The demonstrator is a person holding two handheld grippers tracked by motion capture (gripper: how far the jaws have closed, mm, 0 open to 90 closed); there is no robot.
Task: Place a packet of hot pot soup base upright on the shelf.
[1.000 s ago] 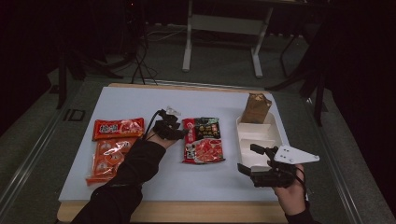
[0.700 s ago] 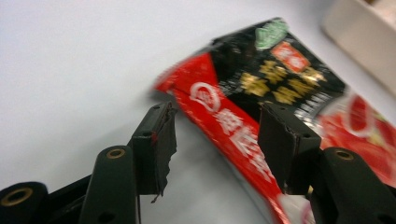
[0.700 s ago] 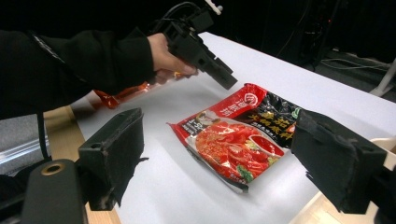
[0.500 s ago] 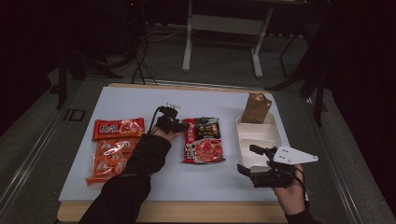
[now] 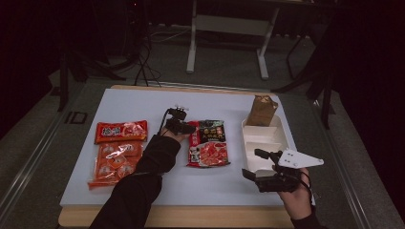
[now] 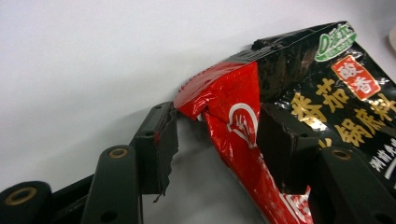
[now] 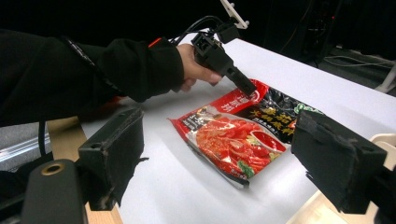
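My left gripper (image 5: 187,128) sits at the upper left corner of the red-and-black sauce packet (image 5: 208,142). In the left gripper view its jaws stand spread, one on each side of that puckered red corner (image 6: 219,98): the left pad (image 6: 156,149) rests on bare table just clear of the foil edge, the right pad (image 6: 282,151) lies over the black printed face. I cannot tell whether either pad actually touches the foil. The rest of the packet lies flat, running away to the right of the jaws and toward me.

To the left of this gripper there is open white table (image 5: 143,102), then the two orange snack bags (image 5: 117,150), well apart from the jaws. Ahead of it the tabletop is bare up to the far edge.

My right gripper (image 5: 260,164) hovers released and holding nothing near the table's front edge, jaws wide in its own view. The white compartment tray (image 5: 265,138) lies just beside and ahead of it, with a brown paper bag (image 5: 261,110) standing at the tray's far end. Between this gripper and the packet's lower edge there is a free strip of table. In the right gripper view I see the other hand (image 7: 196,70) and sleeve (image 7: 93,70) reaching across to the packet's far corner.
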